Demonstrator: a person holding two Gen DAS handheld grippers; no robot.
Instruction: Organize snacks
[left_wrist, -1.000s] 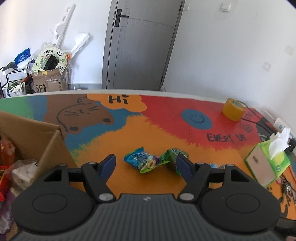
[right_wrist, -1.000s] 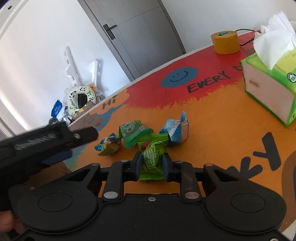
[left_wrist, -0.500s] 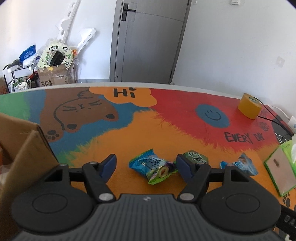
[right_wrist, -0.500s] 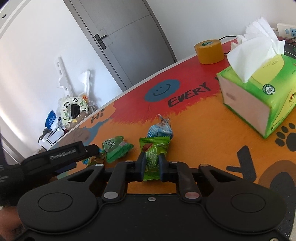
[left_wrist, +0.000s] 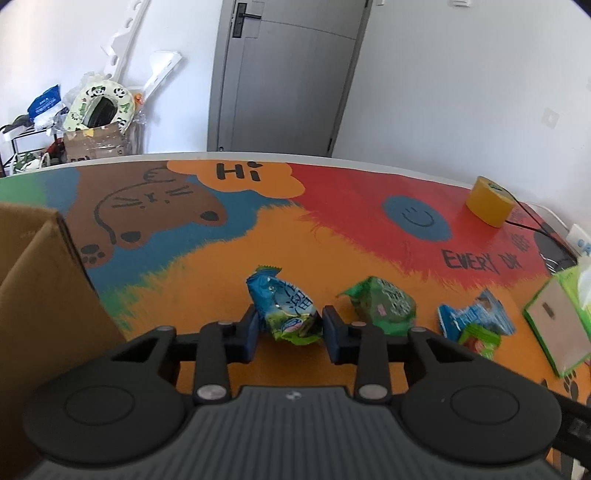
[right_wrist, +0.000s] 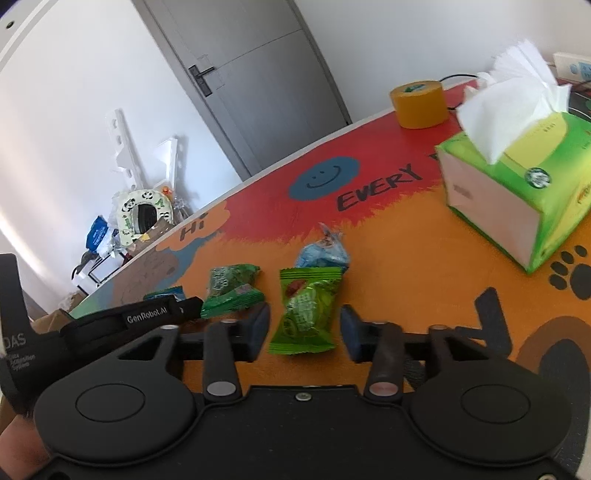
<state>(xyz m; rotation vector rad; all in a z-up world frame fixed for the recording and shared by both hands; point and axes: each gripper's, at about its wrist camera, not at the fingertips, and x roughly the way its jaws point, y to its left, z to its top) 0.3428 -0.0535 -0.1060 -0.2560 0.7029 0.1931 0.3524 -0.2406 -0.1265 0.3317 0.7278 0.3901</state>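
Several small snack packets lie on the colourful table mat. My left gripper has its jaws closed in around a blue-green packet, pads at its sides. A dark green packet and a blue packet lie to its right. My right gripper is open, and a bright green packet lies on the mat between its fingers, untouched. The dark green packet and the blue packet lie beyond it.
A cardboard box stands at the left edge of the table. A green tissue box stands at the right, a yellow tape roll behind it. A cable and a socket strip lie at the far right. A grey door is behind the table.
My right gripper has opened and let the bright green packet down onto the mat. My left gripper has moved in and narrowed its jaws around the blue-green packet.
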